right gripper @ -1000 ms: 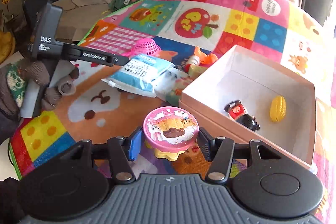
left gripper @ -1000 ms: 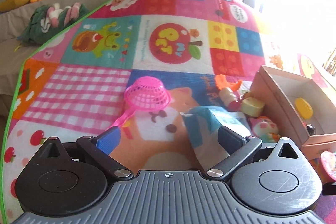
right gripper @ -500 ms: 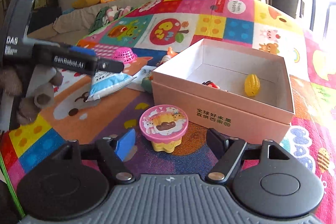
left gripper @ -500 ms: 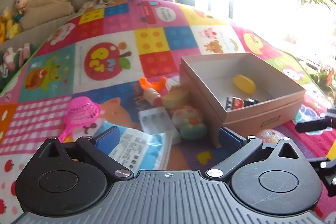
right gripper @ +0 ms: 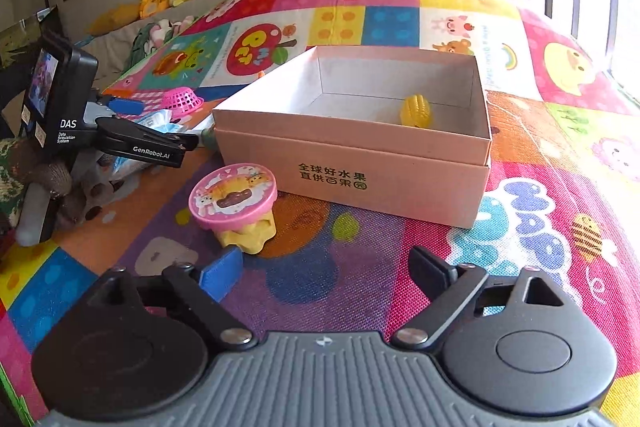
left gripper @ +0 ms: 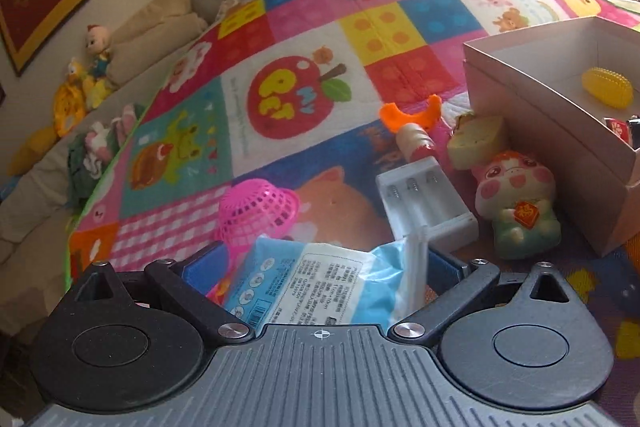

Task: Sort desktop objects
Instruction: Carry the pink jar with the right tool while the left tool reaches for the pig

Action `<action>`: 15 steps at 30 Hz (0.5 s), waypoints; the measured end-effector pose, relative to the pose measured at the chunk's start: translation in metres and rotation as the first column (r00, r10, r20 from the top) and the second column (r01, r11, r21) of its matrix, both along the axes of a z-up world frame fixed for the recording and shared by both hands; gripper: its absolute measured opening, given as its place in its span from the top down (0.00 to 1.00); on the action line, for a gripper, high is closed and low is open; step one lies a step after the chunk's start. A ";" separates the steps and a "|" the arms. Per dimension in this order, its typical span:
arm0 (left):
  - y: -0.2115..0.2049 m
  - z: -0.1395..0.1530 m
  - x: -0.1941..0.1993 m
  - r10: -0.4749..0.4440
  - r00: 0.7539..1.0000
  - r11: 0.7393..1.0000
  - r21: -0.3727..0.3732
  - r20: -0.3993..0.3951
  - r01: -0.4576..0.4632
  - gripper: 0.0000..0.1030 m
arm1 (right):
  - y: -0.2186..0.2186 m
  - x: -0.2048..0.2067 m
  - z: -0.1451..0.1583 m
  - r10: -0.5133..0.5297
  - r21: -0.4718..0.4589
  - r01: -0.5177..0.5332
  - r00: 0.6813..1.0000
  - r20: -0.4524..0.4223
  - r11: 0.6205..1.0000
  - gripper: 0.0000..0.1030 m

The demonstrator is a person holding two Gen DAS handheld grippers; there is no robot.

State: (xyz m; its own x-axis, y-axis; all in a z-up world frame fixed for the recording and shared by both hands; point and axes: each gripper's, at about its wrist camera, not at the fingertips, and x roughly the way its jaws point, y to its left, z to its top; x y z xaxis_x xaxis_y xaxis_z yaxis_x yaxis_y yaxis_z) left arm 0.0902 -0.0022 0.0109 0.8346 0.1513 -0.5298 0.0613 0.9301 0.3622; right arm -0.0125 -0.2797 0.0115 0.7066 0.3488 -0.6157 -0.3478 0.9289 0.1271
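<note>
Left gripper [left gripper: 320, 269] has its jaws set around a blue-and-white wipes packet [left gripper: 316, 279]; packet lies between the pads, but whether the pads press it cannot be told from either view. From the left wrist view only: a pink mesh scoop [left gripper: 260, 213] just behind the packet, a white battery holder [left gripper: 428, 203] touching the packet's right end, a pig figurine [left gripper: 516, 203] beside the holder and close against the box wall, an orange-topped toy [left gripper: 412, 125], and a tan cake-shaped piece [left gripper: 476, 141] near the box corner. Cardboard box [left gripper: 532, 107] sits at right on the play mat [left gripper: 304, 27], holding a yellow corn toy [left gripper: 608, 87]; a red-and-black item shows at its edge, too cropped to identify. Right gripper [right gripper: 324, 271] is released, jaws wide apart, nothing between them, hovering over the mat. The right wrist view alone shows a pink-lidded toy cup [right gripper: 236, 203] on a yellow base, standing tilted just in front of the box's printed front wall [right gripper: 352, 167], ahead of the left pad. It also shows the left gripper from the side, at far left, with the packet under its fingers [right gripper: 152, 147]. Corn toy lies on the box floor near the right wall.
</note>
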 end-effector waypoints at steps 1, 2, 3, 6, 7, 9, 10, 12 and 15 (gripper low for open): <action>0.003 0.004 -0.004 -0.035 0.999 0.999 -0.039 -0.004 0.035 0.00 | -0.001 -0.001 0.000 -0.004 0.006 0.004 1.000 0.003 1.000 0.03; 0.004 0.009 -0.011 -0.087 0.996 0.992 -0.094 -0.009 0.086 0.00 | -0.001 -0.001 0.000 -0.006 0.011 0.006 1.000 0.004 1.000 0.03; 0.004 0.012 -0.016 -0.126 0.992 0.984 -0.125 -0.006 0.125 0.01 | -0.001 -0.001 0.000 -0.006 0.012 0.006 1.000 0.003 1.000 0.03; -0.015 0.013 -0.031 -0.214 0.977 0.972 -0.095 0.026 0.215 0.01 | 0.000 0.000 -0.001 -0.012 0.014 0.012 1.000 -0.006 1.000 0.02; -0.025 0.011 -0.035 -0.233 0.972 0.970 -0.066 0.036 0.235 0.01 | 0.000 0.000 -0.001 -0.015 0.015 0.015 1.000 -0.008 1.000 0.02; -0.039 0.006 -0.036 -0.287 0.957 0.956 -0.055 0.028 0.288 0.22 | -0.001 0.001 -0.002 -0.023 0.018 0.023 1.000 -0.011 1.000 0.02; -0.045 0.002 -0.033 -0.305 0.952 0.950 -0.063 0.008 0.305 0.29 | -0.001 0.000 -0.002 -0.026 0.020 0.026 1.000 -0.011 0.999 0.02; -0.052 -0.004 -0.027 -0.306 0.952 0.949 -0.083 -0.013 0.304 0.30 | -0.002 0.000 -0.002 -0.034 0.022 0.034 0.999 -0.012 0.999 0.02; -0.055 -0.011 -0.016 -0.287 0.958 0.953 -0.109 -0.029 0.282 0.36 | -0.002 0.000 -0.002 -0.039 0.023 0.039 0.999 -0.015 0.999 0.02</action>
